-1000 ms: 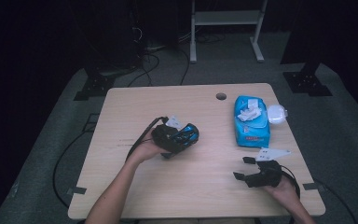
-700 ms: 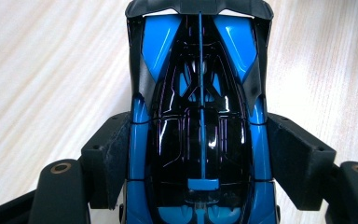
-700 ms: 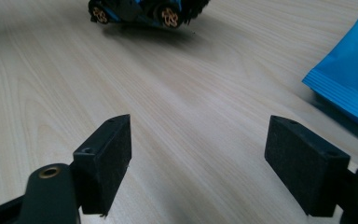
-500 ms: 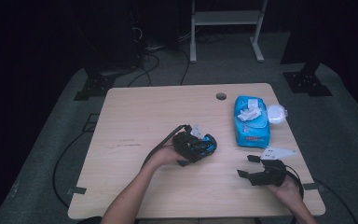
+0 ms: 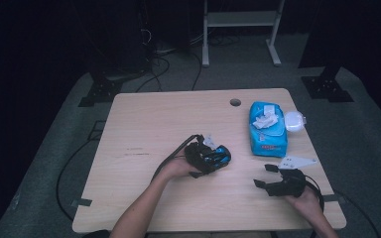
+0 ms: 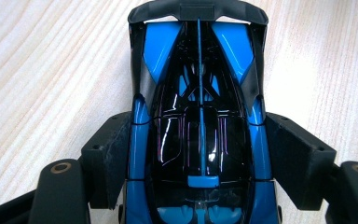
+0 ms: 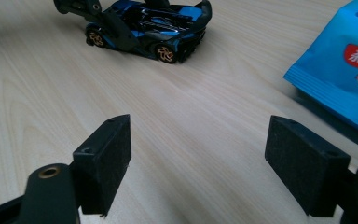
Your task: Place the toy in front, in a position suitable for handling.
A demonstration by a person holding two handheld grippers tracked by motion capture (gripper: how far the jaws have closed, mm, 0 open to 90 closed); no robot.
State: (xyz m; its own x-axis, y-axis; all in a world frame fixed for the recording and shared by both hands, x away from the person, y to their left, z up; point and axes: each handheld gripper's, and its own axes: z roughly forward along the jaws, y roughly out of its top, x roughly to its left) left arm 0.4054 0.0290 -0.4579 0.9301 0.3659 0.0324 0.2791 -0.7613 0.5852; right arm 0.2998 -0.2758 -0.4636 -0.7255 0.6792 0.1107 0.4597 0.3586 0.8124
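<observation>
A blue and black toy sports car (image 5: 222, 155) stands on its wheels near the middle of the wooden table (image 5: 149, 124). My left gripper (image 5: 212, 159) is shut on it. In the left gripper view the two pads (image 6: 112, 156) press on the sides of the car (image 6: 199, 116), whose rear wing points away from the camera. My right gripper (image 5: 264, 175) rests near the front right of the table, open, nothing between its jaws (image 7: 198, 154). It looks toward the car (image 7: 158, 23) and the jaw of the left gripper (image 7: 114, 25) clamped on the car's side.
A blue pack of wet wipes (image 5: 267, 130) lies at the right, with its flap open and a white lid (image 5: 294, 120) beside it; its corner (image 7: 340, 74) shows in the right gripper view. A cable hole (image 5: 235, 102) sits near the far edge. Beyond the table, cables run across the floor.
The left hand has carried the car to the right and nearer the front edge, lowering it to the table. The right gripper has stayed where it was.
</observation>
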